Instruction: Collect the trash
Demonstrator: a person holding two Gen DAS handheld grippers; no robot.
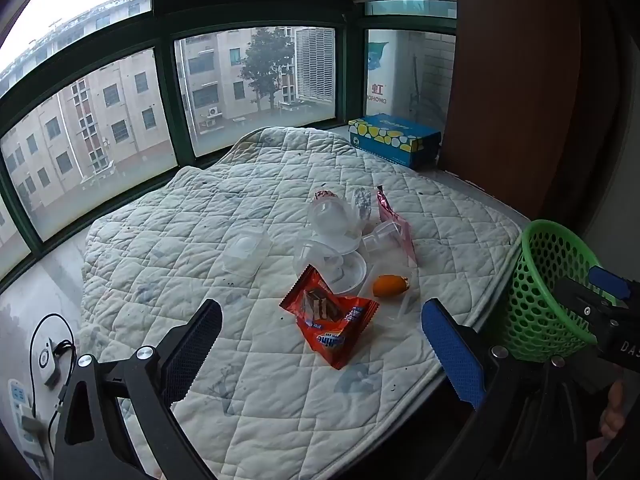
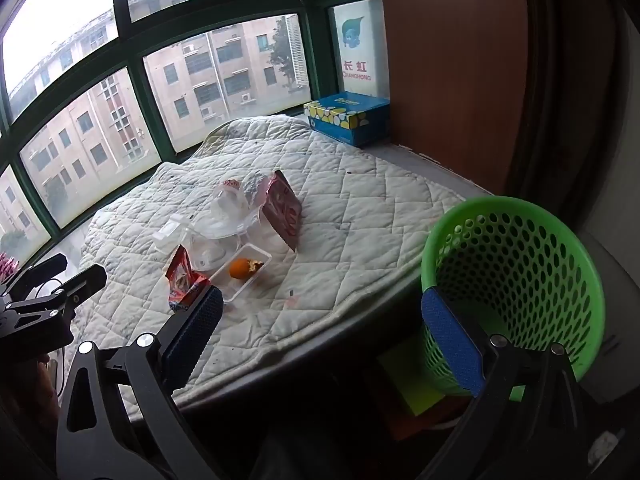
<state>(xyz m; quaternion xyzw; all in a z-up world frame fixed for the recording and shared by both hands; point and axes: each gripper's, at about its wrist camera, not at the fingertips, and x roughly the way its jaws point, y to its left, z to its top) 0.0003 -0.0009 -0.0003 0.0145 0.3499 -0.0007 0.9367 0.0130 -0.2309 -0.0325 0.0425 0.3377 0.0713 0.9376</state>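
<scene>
The red snack wrapper (image 1: pixel 330 320) lies nearest on the quilted mat (image 1: pixel 160 240), before clear plastic cups (image 1: pixel 332 220). Both the left gripper (image 1: pixel 322 344) and right gripper (image 2: pixel 322 340) hang spread wide, empty. Best pinch the wrapper's raised edge, then carry it to the green basket (image 2: pixel 516 280) alongside.

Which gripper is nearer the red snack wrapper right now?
Left. The left gripper hangs open just short of the red snack wrapper, which lies between its fingers' lines. The right gripper is open too, off to the wrapper's right, nearer the green basket.

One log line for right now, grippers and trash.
left gripper: open, empty | right gripper: open, empty | red wrapper: on quilt | green basket: empty
</scene>
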